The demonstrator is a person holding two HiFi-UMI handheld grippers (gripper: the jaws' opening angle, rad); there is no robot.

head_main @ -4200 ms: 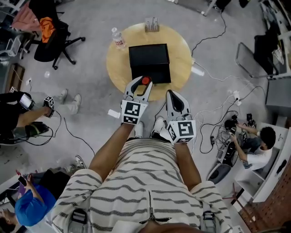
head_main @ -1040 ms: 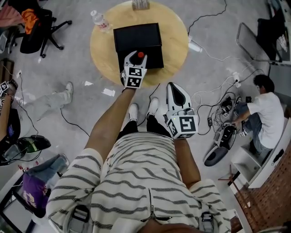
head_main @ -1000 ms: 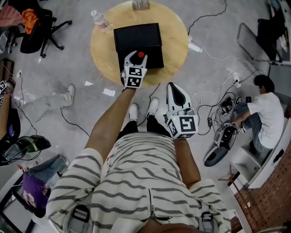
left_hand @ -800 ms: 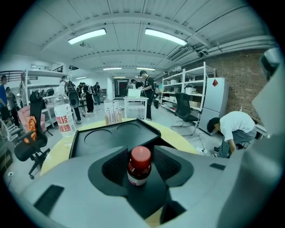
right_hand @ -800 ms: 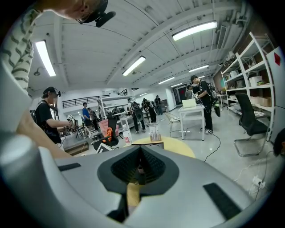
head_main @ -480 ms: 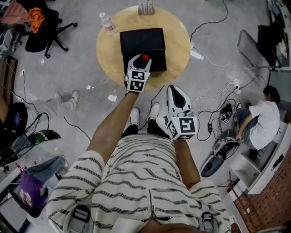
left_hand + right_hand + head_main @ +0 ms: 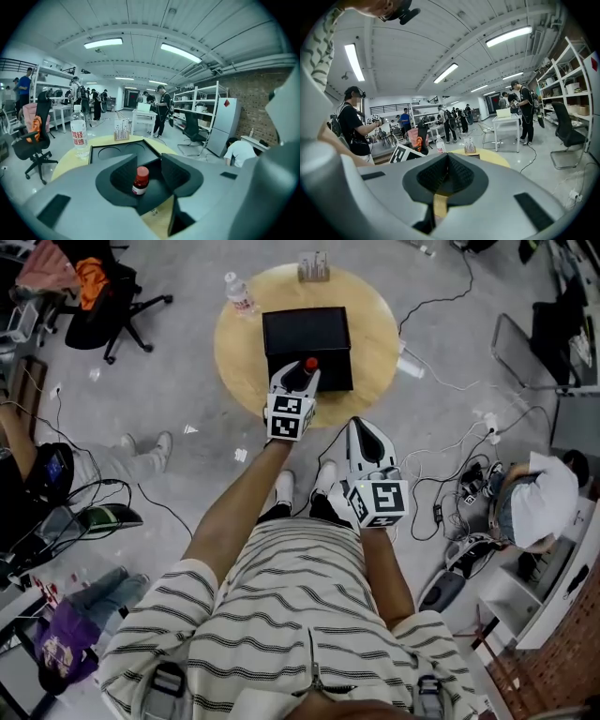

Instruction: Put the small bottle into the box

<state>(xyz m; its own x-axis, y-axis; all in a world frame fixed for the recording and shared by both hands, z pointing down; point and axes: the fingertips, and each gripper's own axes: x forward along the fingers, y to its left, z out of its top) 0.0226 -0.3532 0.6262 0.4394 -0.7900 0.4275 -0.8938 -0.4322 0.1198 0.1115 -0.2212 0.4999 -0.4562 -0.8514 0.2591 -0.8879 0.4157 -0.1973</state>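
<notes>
The small brown bottle [image 7: 139,182] with a red cap [image 7: 310,363] stands upright between the jaws of my left gripper [image 7: 298,371] [image 7: 150,164]. It leans at the left pad, and a gap shows on its right side. The jaws are closing slightly and are not pressing on it. This gripper is over the front part of the open black box [image 7: 307,334] [image 7: 117,146] on the round wooden table [image 7: 380,343]. My right gripper [image 7: 362,427] [image 7: 446,161] hangs near my body, off the table, shut with nothing in it.
A clear water bottle [image 7: 242,294] [image 7: 78,132] stands at the table's far left. A small rack [image 7: 313,266] [image 7: 121,130] sits at the far edge. A black office chair [image 7: 103,306], cables and people on the floor surround the table.
Since the oldest frame my left gripper has reached forward from the box's front edge to over the box, with the bottle. Over the last second only the head view shifted. The right gripper stayed.
</notes>
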